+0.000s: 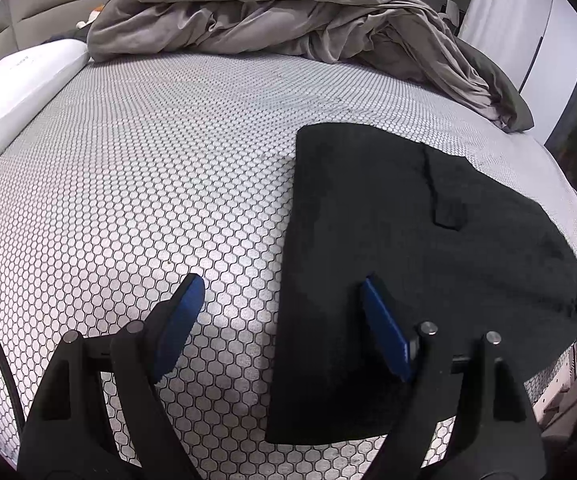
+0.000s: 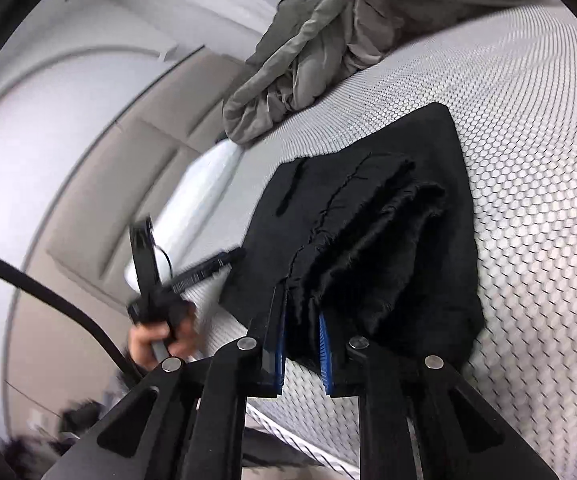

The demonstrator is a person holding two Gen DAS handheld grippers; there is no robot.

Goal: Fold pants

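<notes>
Black pants lie folded flat on the honeycomb-patterned bed. My left gripper hovers open over their left edge: one blue pad above the bare cover, the other above the cloth, nothing pinched. In the right wrist view, my right gripper is shut on a bunched end of the pants, which is lifted off the flat layer beneath. A hand grips the other tool's handle at the left of that view.
A crumpled grey duvet is heaped across the far end of the bed. A white pillow lies along the left side, against a beige padded headboard. The bed's edge drops off just right of the pants.
</notes>
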